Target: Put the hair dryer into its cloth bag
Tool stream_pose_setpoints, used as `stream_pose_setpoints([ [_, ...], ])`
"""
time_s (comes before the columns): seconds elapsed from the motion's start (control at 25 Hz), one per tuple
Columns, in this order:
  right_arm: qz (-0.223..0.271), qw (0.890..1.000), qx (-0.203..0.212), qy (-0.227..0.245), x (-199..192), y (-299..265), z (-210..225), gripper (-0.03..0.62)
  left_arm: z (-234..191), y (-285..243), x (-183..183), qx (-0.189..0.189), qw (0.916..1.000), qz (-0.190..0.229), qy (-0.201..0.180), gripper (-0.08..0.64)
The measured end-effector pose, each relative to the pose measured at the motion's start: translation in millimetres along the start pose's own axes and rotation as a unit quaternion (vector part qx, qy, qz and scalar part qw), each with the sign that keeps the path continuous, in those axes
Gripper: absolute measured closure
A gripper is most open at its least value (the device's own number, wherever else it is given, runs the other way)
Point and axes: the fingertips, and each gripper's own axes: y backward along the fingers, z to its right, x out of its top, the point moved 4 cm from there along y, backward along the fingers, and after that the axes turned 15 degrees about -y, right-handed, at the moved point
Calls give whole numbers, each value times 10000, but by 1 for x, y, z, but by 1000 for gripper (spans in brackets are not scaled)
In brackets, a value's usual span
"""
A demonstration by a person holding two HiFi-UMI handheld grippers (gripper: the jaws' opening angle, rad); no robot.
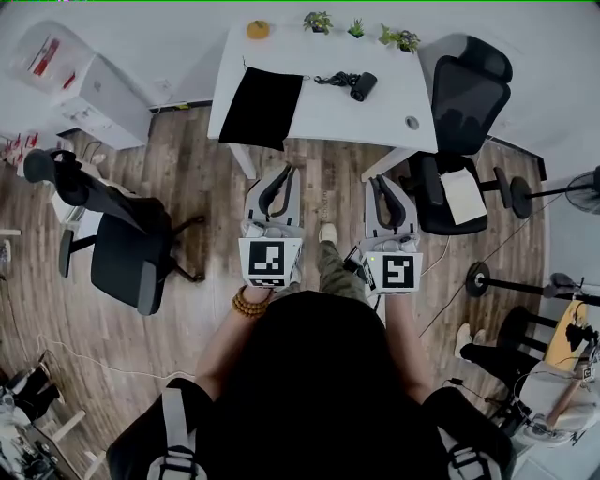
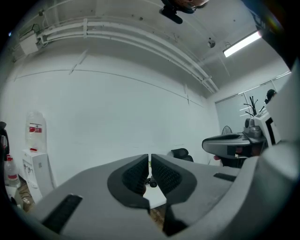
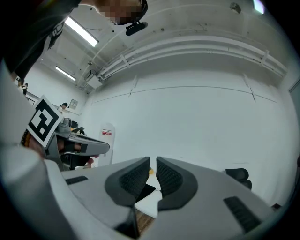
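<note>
On the table point(image 1: 328, 117) — dryer point(image 1: 354, 84), bag point(image 1: 262, 106) | left gripper point(image 1: 274, 188), right gripper point(image 1: 389, 200) — level, jaws closed, nothing between.

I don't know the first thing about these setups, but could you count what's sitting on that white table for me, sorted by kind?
potted plants: 3
black cloth bag: 1
hair dryer: 1
orange round thing: 1
small round grey thing: 1
Total: 7
</note>
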Motion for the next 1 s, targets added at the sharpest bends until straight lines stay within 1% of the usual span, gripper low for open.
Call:
stream_pose_setpoints([
  [0.16, -66, 10000, 25, -65, -9, -23, 18, 551, -6, -25, -10, 79, 9999, -122, -77, 534],
  [0.2, -85, 9999, 49, -83, -12, -30, 23, 541, -8, -34, -12, 105, 9998, -152, -99, 534],
  [0.32, -185, 9994, 191, -212, -20, -57, 41, 483, -14, -62, -16, 148, 9994, -270, -175, 534],
  [0.36, -213, 9992, 217, -271, -23, -66, 49, 476, -15, -72, -17, 145, 9992, -304, -200, 534],
  [0.52, -224, 9987, 352, -283, -26, -101, 85, 462, -13, -116, -20, 142, 9985, -461, -256, 534],
  [0.68, -322, 9973, 372, -540, -29, -130, 129, 451, -4, -166, -24, 105, 9972, -652, -347, 534],
  [0.8, -366, 9966, 415, -609, -35, -150, 163, 443, 6, -202, -26, 57, 9964, -747, -405, 534],
  [1.0, -558, 9938, 538, -794, -51, -178, 211, 417, 20, -245, -39, 16, 9933, -1043, -507, 534],
])
